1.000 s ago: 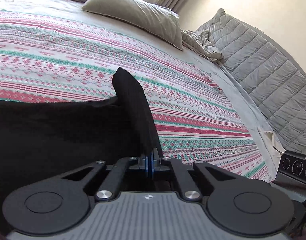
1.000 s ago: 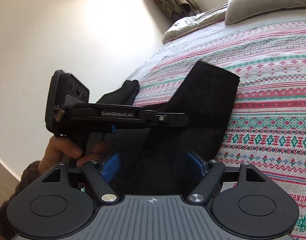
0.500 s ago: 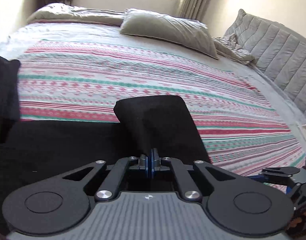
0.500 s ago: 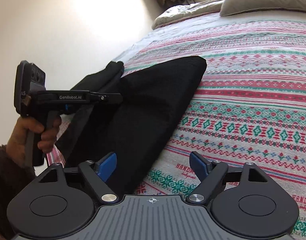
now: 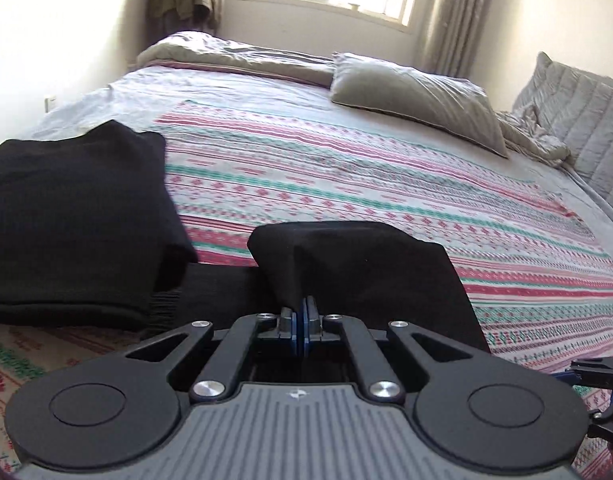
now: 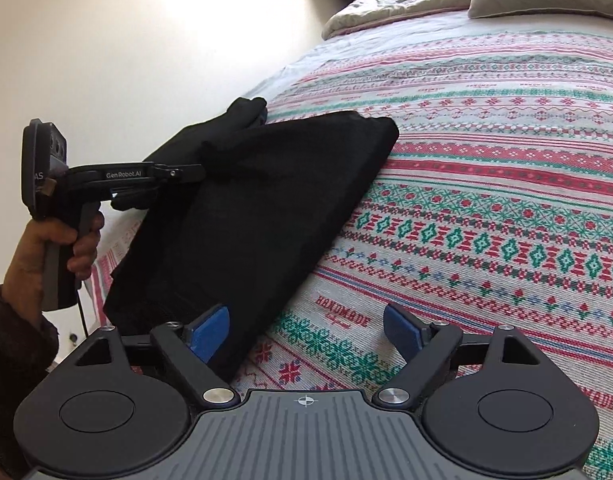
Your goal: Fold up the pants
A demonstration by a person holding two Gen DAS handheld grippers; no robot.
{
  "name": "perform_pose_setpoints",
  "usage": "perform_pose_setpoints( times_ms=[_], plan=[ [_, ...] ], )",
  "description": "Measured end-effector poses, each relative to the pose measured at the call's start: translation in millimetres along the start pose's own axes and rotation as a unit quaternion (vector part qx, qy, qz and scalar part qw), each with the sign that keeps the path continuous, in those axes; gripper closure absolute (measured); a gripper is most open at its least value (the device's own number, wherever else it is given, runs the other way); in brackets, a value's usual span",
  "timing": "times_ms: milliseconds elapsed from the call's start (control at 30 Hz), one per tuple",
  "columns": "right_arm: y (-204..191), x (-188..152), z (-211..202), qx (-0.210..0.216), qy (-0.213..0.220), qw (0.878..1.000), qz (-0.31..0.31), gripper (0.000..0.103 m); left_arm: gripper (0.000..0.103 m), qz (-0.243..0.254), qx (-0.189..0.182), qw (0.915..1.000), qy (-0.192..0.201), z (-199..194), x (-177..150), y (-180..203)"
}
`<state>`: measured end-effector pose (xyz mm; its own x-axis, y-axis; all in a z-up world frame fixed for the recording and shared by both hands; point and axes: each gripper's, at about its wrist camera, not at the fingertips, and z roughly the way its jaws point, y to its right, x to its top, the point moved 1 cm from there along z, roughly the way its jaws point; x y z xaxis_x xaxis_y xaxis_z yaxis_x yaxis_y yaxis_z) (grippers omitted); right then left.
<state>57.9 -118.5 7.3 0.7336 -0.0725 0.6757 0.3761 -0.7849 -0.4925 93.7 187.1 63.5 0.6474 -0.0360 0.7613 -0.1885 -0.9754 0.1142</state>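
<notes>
The black pants (image 6: 246, 216) lie folded on the patterned bedspread (image 6: 486, 208). In the left wrist view my left gripper (image 5: 302, 320) is shut on an edge of the pants (image 5: 358, 268), which bulges up just ahead of the fingers. The same gripper shows in the right wrist view (image 6: 198, 172), pinching the fabric from the left above the fold. My right gripper (image 6: 306, 332) is open and empty, low over the bedspread at the pants' near right edge. Its left pad (image 6: 208, 330) is beside the cloth.
A second folded black garment (image 5: 70, 220) lies left of the pants. A grey pillow (image 5: 418, 96) and a rumpled grey duvet (image 5: 234, 52) sit at the far end of the bed. A quilted headboard (image 5: 578, 120) is at right and a white wall (image 6: 126, 60) at left.
My left gripper has carried the pants' edge over and down, flattening the raised fabric onto the fold. My right gripper has drawn back to the right, off the pants.
</notes>
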Motion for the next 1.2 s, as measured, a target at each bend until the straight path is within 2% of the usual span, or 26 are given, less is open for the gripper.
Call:
perform_pose_setpoints(
  times_ms=[333, 400, 500, 533, 567, 667, 767, 867, 900, 967, 1000, 1033, 1100, 1133, 1200],
  plan=[
    [-1, 4, 10, 0.011, 0.007, 1.000, 0.016, 0.017, 0.092, -0.019, 0.048, 0.9985, 0.019, -14, -4, -25],
    [-2, 4, 11, 0.011, 0.008, 1.000, 0.015, 0.016, 0.090, -0.018, 0.056, 0.9980, 0.020, -12, -5, -30],
    [-3, 4, 11, 0.009, 0.008, 1.000, 0.015, 0.016, 0.055, -0.025, 0.080, 0.9959, 0.036, -16, -8, -36],
    [-3, 4, 10, 0.009, 0.008, 1.000, 0.016, 0.016, 0.036, -0.032, 0.088, 0.9947, 0.042, -18, -9, -39],
    [-3, 4, 10, 0.009, 0.007, 1.000, 0.018, 0.016, 0.022, -0.040, 0.091, 0.9939, 0.049, -22, -9, -44],
    [-2, 8, 11, 0.015, 0.003, 0.999, 0.029, 0.015, 0.002, -0.082, 0.040, 0.9945, 0.051, -28, -12, -59],
    [-1, 16, 20, 0.029, -0.001, 0.998, 0.056, 0.015, 0.001, -0.124, -0.026, 0.9917, 0.020, -21, -18, -73],
    [1, 22, 31, 0.041, -0.001, 0.996, 0.085, 0.015, 0.003, -0.161, -0.071, 0.9842, -0.018, -8, -26, -82],
    [1, 24, 35, 0.044, 0.001, 0.995, 0.093, 0.016, 0.005, -0.175, -0.080, 0.9808, -0.029, -4, -29, -86],
    [1, 28, 44, 0.047, 0.003, 0.993, 0.105, 0.021, 0.019, -0.216, -0.098, 0.9703, -0.046, 5, -35, -96],
    [0, 29, 49, 0.048, 0.003, 0.993, 0.110, 0.031, 0.021, -0.238, -0.105, 0.9644, -0.048, 8, -37, -102],
    [1, 31, 54, 0.048, 0.001, 0.992, 0.116, 0.045, 0.023, -0.257, -0.118, 0.9580, -0.045, 10, -39, -107],
    [4, 34, 67, 0.052, -0.001, 0.989, 0.136, 0.058, 0.024, -0.286, -0.138, 0.9474, -0.040, 10, -42, -115],
    [6, 35, 72, 0.056, 0.002, 0.987, 0.148, 0.065, 0.026, -0.291, -0.143, 0.9453, -0.039, 10, -43, -117],
    [10, 36, 80, 0.067, 0.009, 0.983, 0.172, 0.068, 0.029, -0.292, -0.148, 0.9441, -0.038, 10, -44, -117]
  ],
)
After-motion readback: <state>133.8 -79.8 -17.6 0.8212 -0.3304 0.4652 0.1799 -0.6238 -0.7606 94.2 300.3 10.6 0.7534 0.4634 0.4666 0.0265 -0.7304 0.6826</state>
